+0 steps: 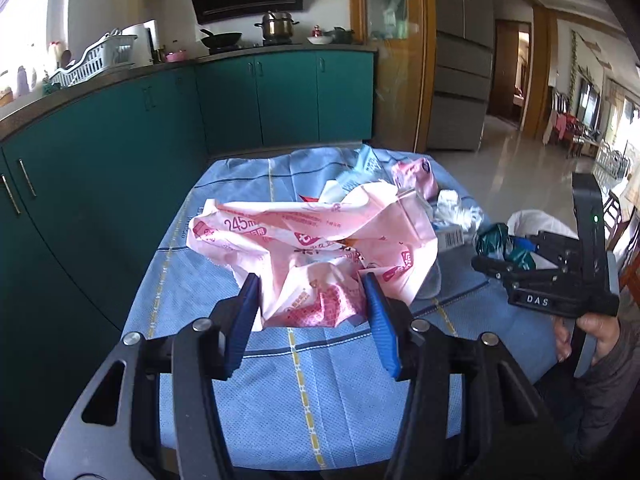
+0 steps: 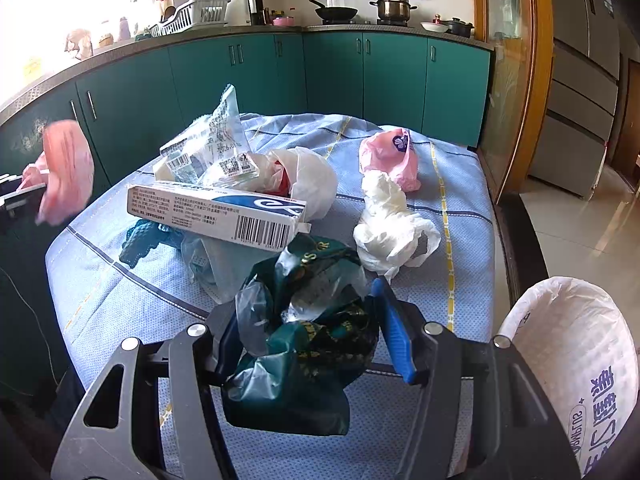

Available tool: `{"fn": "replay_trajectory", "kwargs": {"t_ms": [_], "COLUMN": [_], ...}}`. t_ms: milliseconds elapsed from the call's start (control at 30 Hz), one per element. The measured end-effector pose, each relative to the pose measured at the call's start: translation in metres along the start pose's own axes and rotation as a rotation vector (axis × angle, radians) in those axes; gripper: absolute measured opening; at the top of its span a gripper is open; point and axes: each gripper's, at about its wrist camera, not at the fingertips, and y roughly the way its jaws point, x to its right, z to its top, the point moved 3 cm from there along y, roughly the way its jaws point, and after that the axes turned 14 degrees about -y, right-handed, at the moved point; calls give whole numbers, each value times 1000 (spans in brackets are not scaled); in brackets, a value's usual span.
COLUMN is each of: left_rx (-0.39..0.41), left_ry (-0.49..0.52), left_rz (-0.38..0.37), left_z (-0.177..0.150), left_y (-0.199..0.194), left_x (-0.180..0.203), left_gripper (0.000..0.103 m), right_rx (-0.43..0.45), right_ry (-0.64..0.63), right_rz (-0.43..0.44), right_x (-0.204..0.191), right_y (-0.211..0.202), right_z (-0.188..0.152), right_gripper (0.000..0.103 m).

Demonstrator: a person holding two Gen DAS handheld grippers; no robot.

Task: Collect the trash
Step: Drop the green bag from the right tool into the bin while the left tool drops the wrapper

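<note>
Trash in hand: my left gripper (image 1: 310,304) pinches pink wrapper (image 1: 312,240); my right gripper (image 2: 308,320) clamps green foil bag (image 2: 316,344) above blue tablecloth (image 2: 460,184).

A crumpled pink wrapper (image 1: 304,240) hung clamped above the blue cloth; a dark green foil bag (image 2: 316,344), possibly with clear film, was likewise gripped.

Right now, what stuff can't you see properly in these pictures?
- Left wrist view: the pink wrapper in the left tool covers much of the trash pile behind it.
- Right wrist view: the same wrapper is only a blur at the left edge.
- Right wrist view: the white bin bag is cut off by the edge; its inside is hidden.
- Right wrist view: the green wrapper hides the right tool's left finger.
</note>
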Motion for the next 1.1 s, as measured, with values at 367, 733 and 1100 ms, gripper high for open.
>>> {"fn": "replay_trajectory", "kwargs": {"t_ms": [367,733,1100], "left_rx": [48,62,-106], "left_ry": [-90,-66,106], "left_rz": [-24,-130,-376], "left_z": [16,30,2], "left_y": [0,9,64], "left_x": [-6,38,189], "left_gripper": [53,53,53], "right_rx": [50,140,-31], "right_ry": [-12,102,556], "right_rz": [-60,-243,-579], "right_x": [2,63,183], "right_y": [-17,-66,-108], "right_z": [6,-3,-106], "right_gripper": [59,59,59]}}
